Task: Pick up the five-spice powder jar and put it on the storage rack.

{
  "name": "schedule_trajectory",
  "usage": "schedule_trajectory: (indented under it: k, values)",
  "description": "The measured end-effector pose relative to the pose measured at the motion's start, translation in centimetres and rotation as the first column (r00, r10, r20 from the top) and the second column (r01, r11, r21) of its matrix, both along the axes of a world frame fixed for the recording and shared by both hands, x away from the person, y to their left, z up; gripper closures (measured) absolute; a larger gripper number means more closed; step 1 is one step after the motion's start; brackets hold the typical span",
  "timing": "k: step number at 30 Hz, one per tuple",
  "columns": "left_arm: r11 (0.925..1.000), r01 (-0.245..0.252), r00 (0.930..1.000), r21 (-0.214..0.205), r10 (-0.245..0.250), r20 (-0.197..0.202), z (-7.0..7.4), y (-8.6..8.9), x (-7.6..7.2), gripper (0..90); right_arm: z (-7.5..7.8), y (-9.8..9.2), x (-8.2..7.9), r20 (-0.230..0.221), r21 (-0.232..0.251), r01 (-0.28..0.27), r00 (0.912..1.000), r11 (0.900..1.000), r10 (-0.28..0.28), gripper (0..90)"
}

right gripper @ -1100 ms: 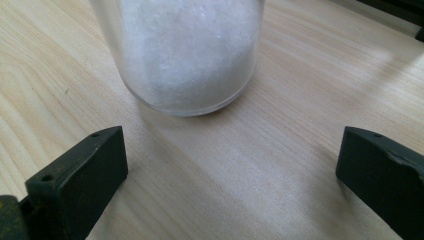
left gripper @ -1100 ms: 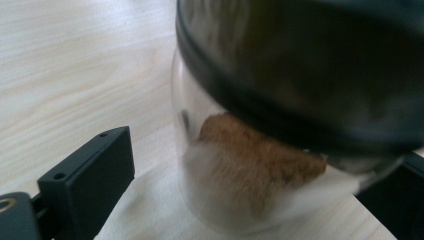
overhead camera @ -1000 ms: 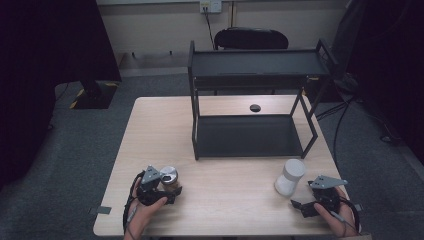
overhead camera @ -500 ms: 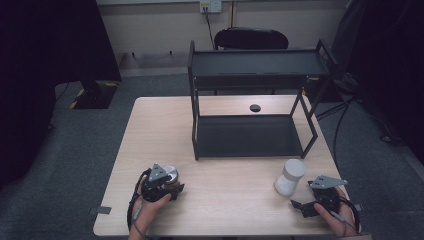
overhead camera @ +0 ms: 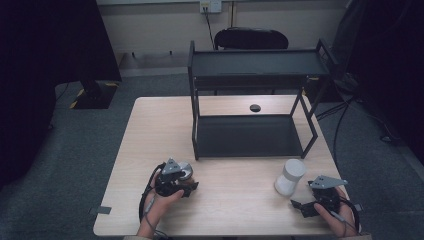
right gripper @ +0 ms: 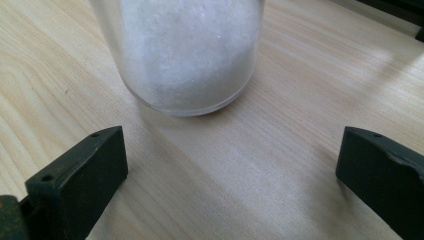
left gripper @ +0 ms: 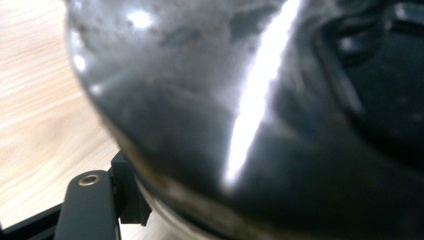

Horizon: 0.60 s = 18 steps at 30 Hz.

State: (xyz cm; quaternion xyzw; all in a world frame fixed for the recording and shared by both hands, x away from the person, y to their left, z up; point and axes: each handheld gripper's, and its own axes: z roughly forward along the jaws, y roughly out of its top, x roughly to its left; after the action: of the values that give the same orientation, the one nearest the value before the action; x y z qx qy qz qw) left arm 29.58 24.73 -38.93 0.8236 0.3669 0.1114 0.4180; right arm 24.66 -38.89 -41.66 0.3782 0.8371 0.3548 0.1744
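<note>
Your left gripper sits low on the near-left part of the tabletop, held in your left hand. A rounded, shiny metal object lies right against its front. In the left gripper view that object looms dark, glossy and blurred across the jaws, with one black jaw showing at the lower left beside it. You cannot tell from these pictures whether the jaws are clamped on it or just resting beside it, nor which way its long axis runs.

Your right gripper rests at the near-right edge, in your right hand, pointing toward the white jar. The jar stands upright, long axis vertical, just ahead of the gripper and apart from it. In the right gripper view its frosted base stands on the wood beyond the jaws, which are spread wide with bare tabletop between them.

Farther back stands a black two-tier shelf rack, and a small dark round disc lies on the tabletop behind its lower tier
</note>
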Motion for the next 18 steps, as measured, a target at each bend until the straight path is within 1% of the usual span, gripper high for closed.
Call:
schedule_trajectory:
  k: [1, 3, 7, 10, 15, 18]
  values:
    - [1.0000, 0.000, 1.0000, 0.000, 0.000, 0.000, 0.0, 0.0, 0.0, 29.8, 0.0, 0.0, 0.0, 0.000, 0.000, 0.000, 1.0000, 1.0000, 0.000, 0.0]
    - [0.9999, 0.010, 0.9999, 0.001, -0.010, 0.002, 0.5, -0.6, 0.4, 29.8, 0.0, 0.0, 0.0, 0.000, 0.000, 0.000, 1.0000, 1.0000, 0.000, 0.0]
    - [0.9989, 0.047, 0.9989, 0.001, -0.047, 0.007, 1.5, -1.5, 1.2, 29.8, 0.0, 0.0, 0.0, 0.000, 0.000, 0.000, 1.0000, 1.0000, 0.000, 0.0]
    - [0.9980, 0.062, 0.9981, -0.014, -0.062, 0.007, 2.2, -2.0, 1.7, 29.9, 0.0, 0.0, 0.0, 0.000, 0.000, 0.000, 1.0000, 1.0000, 0.000, 0.0]
    - [0.9964, 0.084, 0.9964, -0.007, -0.084, 0.011, 3.3, -3.0, 2.5, 29.9, 0.0, 0.0, 0.0, 0.000, 0.000, 0.000, 1.0000, 1.0000, 0.000, 0.0]
    - [0.9951, 0.098, 0.9951, -0.014, -0.098, 0.017, 4.0, -3.5, 2.9, 29.9, 0.0, 0.0, 0.0, 0.000, 0.000, 0.000, 1.0000, 1.0000, 0.000, 0.0]
